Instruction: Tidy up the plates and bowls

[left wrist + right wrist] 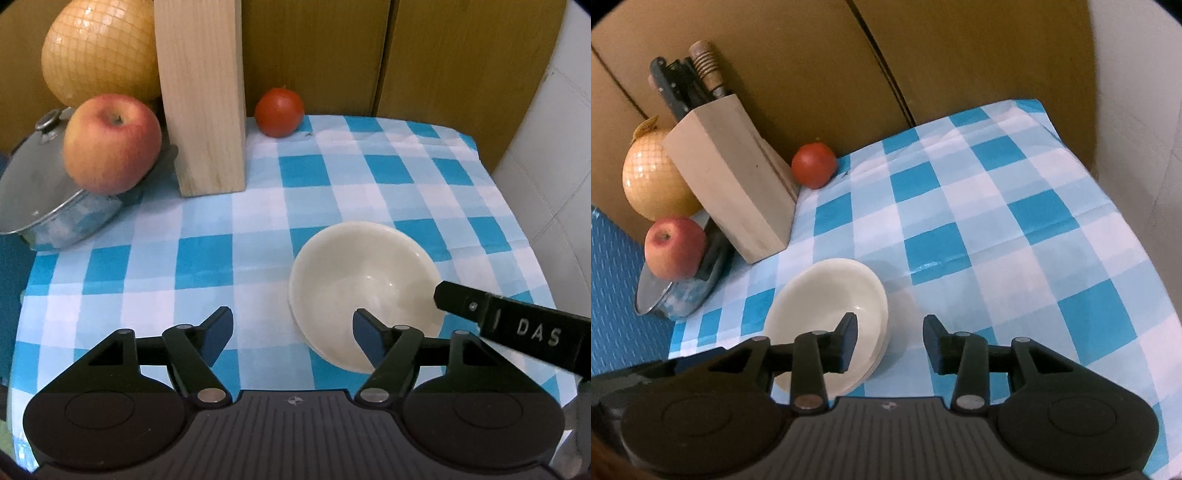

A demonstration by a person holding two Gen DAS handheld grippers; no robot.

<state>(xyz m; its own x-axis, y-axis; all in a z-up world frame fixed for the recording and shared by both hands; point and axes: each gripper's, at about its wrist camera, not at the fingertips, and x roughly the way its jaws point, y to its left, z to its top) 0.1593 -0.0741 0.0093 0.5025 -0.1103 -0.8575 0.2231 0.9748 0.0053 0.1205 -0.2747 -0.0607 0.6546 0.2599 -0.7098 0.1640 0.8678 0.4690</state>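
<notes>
A stack of cream-white bowls (354, 280) sits on the blue-and-white checked tablecloth (207, 258), right of centre in the left wrist view. My left gripper (292, 332) is open and empty, with its right finger over the bowls' near rim. In the right wrist view the bowls (827, 295) lie low and left. My right gripper (889, 341) is open and empty; its left finger hangs over the bowl's inside and its right finger is outside the rim. One right gripper finger (509, 325) shows at the bowls' right edge.
A wooden knife block (201, 96) stands at the back left, with a tomato (279, 112) beside it. An apple (110, 144) rests on a steel pot lid (40, 184); a netted pomelo (99, 48) is behind. Brown cardboard walls (960, 55) enclose the table.
</notes>
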